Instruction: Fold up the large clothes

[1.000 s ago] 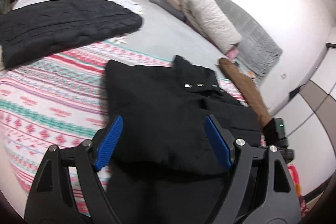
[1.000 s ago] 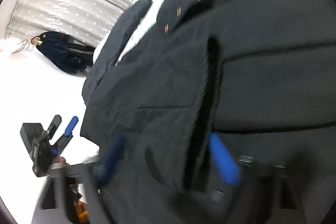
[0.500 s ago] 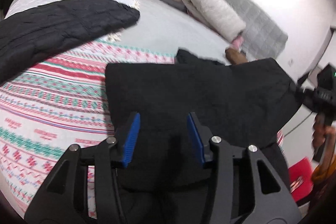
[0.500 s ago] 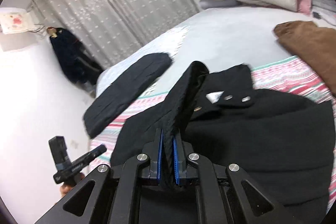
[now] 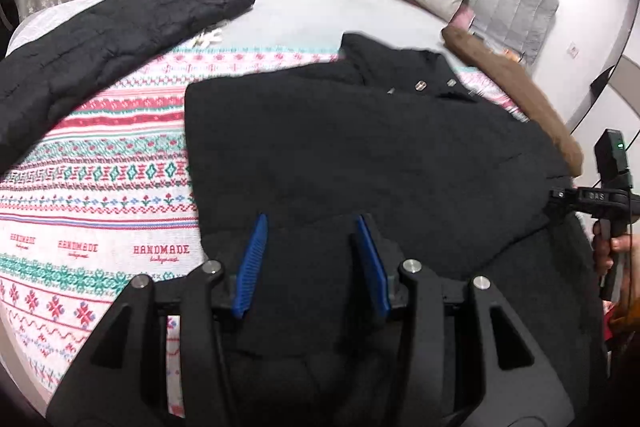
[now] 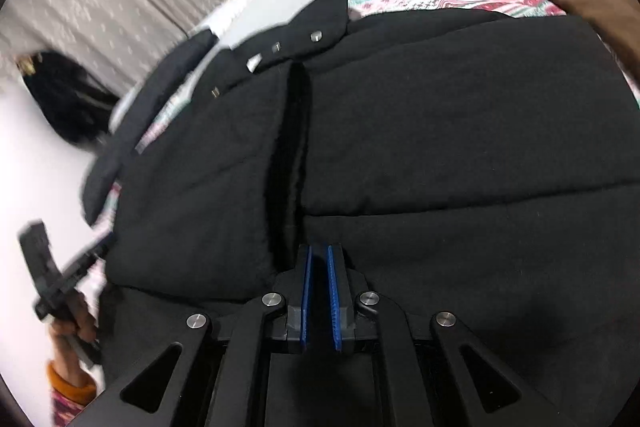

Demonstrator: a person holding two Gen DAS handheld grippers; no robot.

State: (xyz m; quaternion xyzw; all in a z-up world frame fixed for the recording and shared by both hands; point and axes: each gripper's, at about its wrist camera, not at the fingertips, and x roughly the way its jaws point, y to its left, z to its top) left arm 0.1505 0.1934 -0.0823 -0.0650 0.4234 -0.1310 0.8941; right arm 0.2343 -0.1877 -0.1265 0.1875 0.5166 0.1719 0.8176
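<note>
Folded across since a second ago, the black coat's [image 5: 360, 155] right half is now laid over its left on the patterned blanket [image 5: 100, 195]. A bunched lower fold is pinched between the half-spread pads of the left gripper [image 5: 310, 259]. The right gripper [image 6: 318, 297] is seen almost closed at the coat's near edge; whether cloth is caught cannot be told.

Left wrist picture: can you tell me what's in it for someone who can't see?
A black coat lies on a patterned blanket, bunched between the left gripper's blue pads. Another black coat lies behind.
</note>
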